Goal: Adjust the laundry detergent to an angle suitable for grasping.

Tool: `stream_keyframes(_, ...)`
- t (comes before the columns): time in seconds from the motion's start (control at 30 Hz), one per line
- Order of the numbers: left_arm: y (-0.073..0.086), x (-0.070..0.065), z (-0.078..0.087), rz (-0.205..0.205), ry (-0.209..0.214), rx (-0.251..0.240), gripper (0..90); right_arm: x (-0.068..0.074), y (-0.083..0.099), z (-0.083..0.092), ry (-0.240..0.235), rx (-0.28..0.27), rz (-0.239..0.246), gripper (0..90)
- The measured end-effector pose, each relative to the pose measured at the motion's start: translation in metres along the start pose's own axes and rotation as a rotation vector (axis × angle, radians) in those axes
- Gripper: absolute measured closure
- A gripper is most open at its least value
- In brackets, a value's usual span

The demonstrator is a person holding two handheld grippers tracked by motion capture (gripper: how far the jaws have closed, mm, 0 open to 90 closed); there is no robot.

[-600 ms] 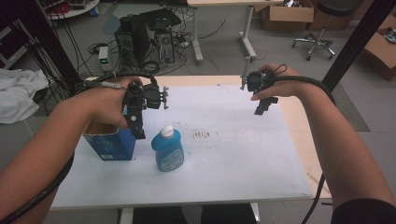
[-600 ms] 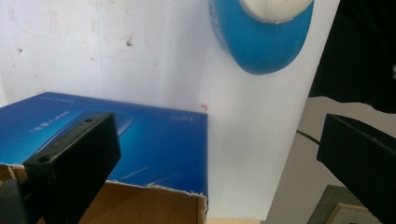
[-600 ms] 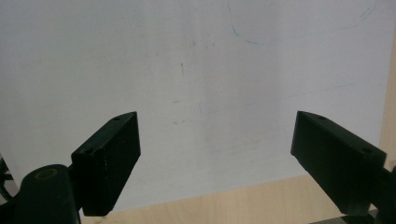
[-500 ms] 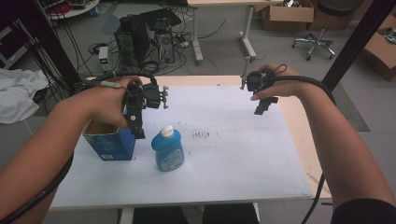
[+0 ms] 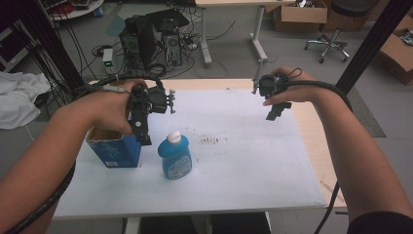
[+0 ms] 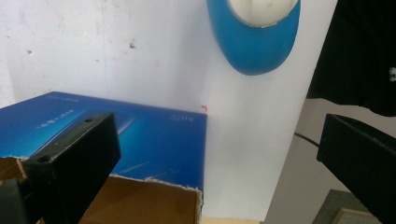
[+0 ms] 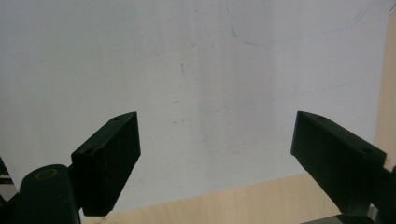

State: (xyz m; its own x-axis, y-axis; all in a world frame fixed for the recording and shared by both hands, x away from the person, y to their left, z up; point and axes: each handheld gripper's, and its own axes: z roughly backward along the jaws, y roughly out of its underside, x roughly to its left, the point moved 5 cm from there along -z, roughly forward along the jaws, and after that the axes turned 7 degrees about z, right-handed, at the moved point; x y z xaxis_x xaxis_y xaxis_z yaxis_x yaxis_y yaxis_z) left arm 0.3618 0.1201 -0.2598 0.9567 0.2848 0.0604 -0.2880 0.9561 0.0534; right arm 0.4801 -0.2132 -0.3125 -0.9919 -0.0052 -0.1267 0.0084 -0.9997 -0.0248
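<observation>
Nothing on the table has shifted since the earlier frames, and both hands hold their places. Nearest stands the blue dish-soap bottle (image 5: 175, 155), upright on the white sheet (image 5: 243, 165). Just beside it sits the open blue carton (image 5: 114, 148), under the left gripper (image 5: 144, 134), jaws spread and empty. Farther off, the right gripper (image 5: 274, 113) hovers over the sheet, jaws wide apart.

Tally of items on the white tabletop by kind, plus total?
Box: 1, blue, open top
Bottle: 1, blue, white cap
Total: 2
</observation>
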Motion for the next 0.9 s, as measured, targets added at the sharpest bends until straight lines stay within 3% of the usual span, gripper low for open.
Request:
stream_keyframes(0.4, 0.011, -0.009, 0.003, 0.027, 0.002, -0.047, 0.1, 0.006, 0.0, -0.002, -0.001, -0.009, 0.007, 15.9)
stream_keyframes(0.63, 0.012, -0.01, 0.004, 0.032, 0.01, -0.099, 0.1, 0.006, 0.0, -0.002, 0.002, -0.011, 0.008, 15.9)
stream_keyframes(0.7, 0.014, -0.009, 0.005, 0.044, 0.016, -0.164, 0.1, 0.006, 0.0, -0.003, 0.001, -0.012, 0.006, 15.9)
stream_keyframes(0.77, 0.015, -0.008, 0.005, 0.043, 0.016, -0.184, 0.1, 0.006, 0.0, -0.003, 0.002, -0.011, 0.006, 15.9)
stream_keyframes(0.8, 0.017, -0.007, 0.005, 0.056, 0.029, -0.241, 0.1, 0.006, 0.0, -0.004, 0.0, -0.013, 0.005, 16.0)
stream_keyframes(0.83, 0.017, -0.007, 0.005, 0.056, 0.029, -0.241, 0.1, 0.006, 0.0, -0.004, 0.0, -0.013, 0.005, 16.0)
stream_keyframes(0.9, 0.02, -0.007, 0.005, 0.061, 0.039, -0.306, 0.1, 0.005, 0.001, -0.005, -0.001, -0.015, 0.003, 15.9)
